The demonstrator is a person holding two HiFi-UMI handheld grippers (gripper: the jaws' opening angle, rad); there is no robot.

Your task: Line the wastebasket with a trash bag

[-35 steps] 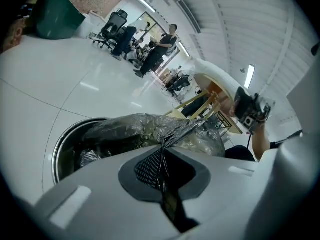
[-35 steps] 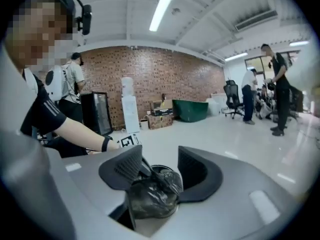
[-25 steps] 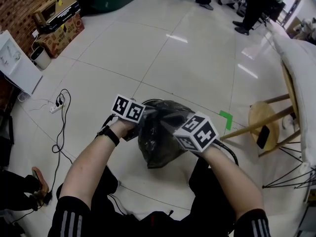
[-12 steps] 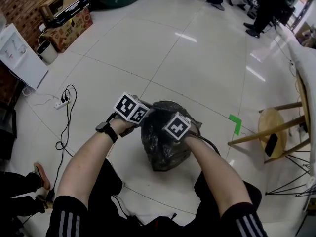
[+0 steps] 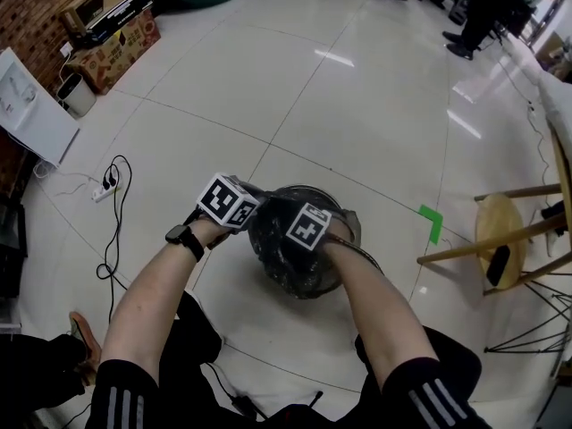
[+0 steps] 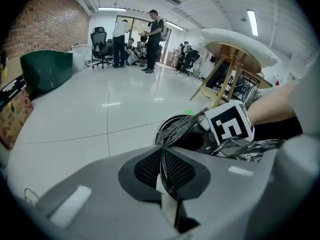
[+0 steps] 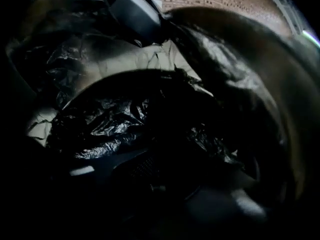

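A round wastebasket stands on the tiled floor between my knees, and a crumpled black trash bag sits in its mouth. My left gripper is at the basket's left rim, shut on a thin fold of the trash bag. The right gripper's marker cube sits over the opening, and its jaws reach down inside. In the right gripper view, black bag film surrounds my right gripper. Its jaws look shut, but it is too dark to tell whether film is pinched.
A power strip with a looping cable lies on the floor to the left. At the right are a wooden stool and a green tape mark. Cardboard boxes and a white panel line the left wall. People stand far off.
Both grippers have come down toward the basket. The right one has sunk from beside the lifted bag into its mouth, and the bag has dropped lower into the basket.
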